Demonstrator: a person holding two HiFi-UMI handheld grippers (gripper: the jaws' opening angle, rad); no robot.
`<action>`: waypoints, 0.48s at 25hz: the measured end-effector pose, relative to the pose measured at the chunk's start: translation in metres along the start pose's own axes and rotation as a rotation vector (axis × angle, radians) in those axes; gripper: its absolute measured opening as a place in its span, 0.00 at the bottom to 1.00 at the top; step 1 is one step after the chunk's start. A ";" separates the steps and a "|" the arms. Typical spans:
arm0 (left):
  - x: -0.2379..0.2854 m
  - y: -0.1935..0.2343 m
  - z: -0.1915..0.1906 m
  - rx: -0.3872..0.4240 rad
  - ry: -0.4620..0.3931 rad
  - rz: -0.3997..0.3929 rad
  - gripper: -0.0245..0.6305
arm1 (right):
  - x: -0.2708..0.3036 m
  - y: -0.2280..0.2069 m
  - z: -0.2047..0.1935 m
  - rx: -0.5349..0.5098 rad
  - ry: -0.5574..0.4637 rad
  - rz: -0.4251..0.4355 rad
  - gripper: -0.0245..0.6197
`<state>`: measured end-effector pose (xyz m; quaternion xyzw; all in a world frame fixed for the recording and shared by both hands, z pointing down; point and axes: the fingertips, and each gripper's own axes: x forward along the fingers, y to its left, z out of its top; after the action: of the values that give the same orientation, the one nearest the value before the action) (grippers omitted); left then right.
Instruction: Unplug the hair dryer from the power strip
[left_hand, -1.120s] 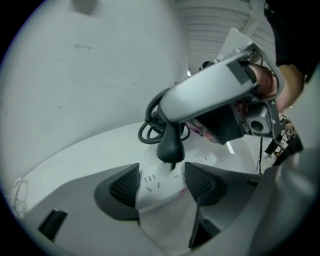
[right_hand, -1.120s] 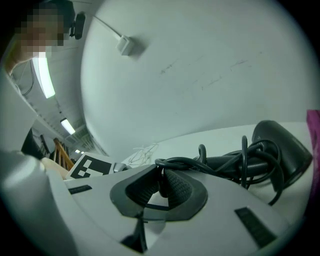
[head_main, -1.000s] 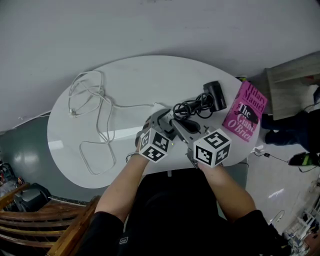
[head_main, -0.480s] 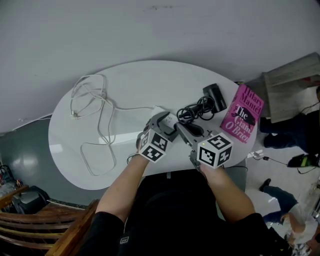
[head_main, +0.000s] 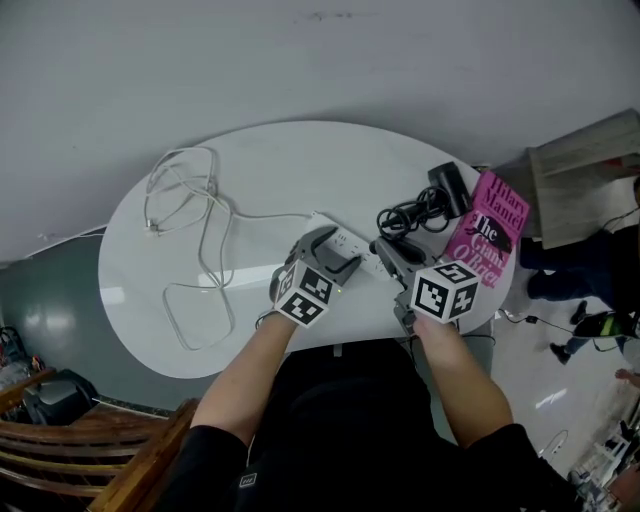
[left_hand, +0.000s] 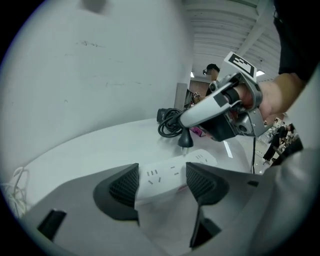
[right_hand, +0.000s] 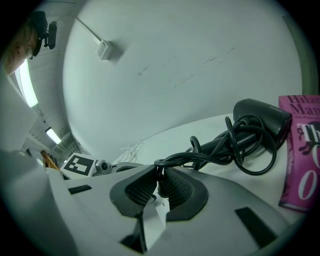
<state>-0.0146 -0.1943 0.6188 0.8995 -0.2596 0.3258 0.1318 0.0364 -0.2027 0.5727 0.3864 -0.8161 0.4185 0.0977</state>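
Plug (left_hand: 186, 140) is out: it hangs just above the power strip (head_main: 350, 241), pins bare and clear of the sockets. Right claw (right_hand: 159, 187) is clenched on the plug where the black cord (head_main: 410, 215) leaves it. Left claw (left_hand: 162, 182) straddles the power strip; its jaws have just been opening, and the strip lies between the pads, apparently released. Hair dryer (head_main: 450, 188) lies on the white counter (head_main: 260, 170) beyond the strip, past the claw-held plug, with the coiled cord between dryer and strip. A pink book (head_main: 487, 230) lies beside the dryer, farther from the strip. The strip's own white cable (head_main: 200, 230) loops away on its other side.

Handling, judged: the plug is small, hard and rigid, so grip the body, not the cord. The cord is soft and springy and would drag the dryer if tugged. The strip looks light and likely to slide on the smooth counter, so pin it by its long sides. No containers in view.
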 end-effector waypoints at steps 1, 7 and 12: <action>-0.002 0.001 -0.001 -0.009 -0.005 0.001 0.49 | -0.001 0.000 -0.004 0.008 0.007 -0.003 0.13; -0.017 0.004 0.007 -0.024 -0.063 0.022 0.49 | -0.008 -0.001 -0.028 0.031 0.038 -0.035 0.13; -0.031 0.005 0.007 -0.043 -0.076 0.039 0.48 | -0.018 -0.002 -0.038 0.054 0.038 -0.078 0.13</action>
<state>-0.0341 -0.1898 0.5935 0.9029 -0.2888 0.2884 0.1346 0.0435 -0.1651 0.5891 0.4127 -0.7867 0.4435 0.1188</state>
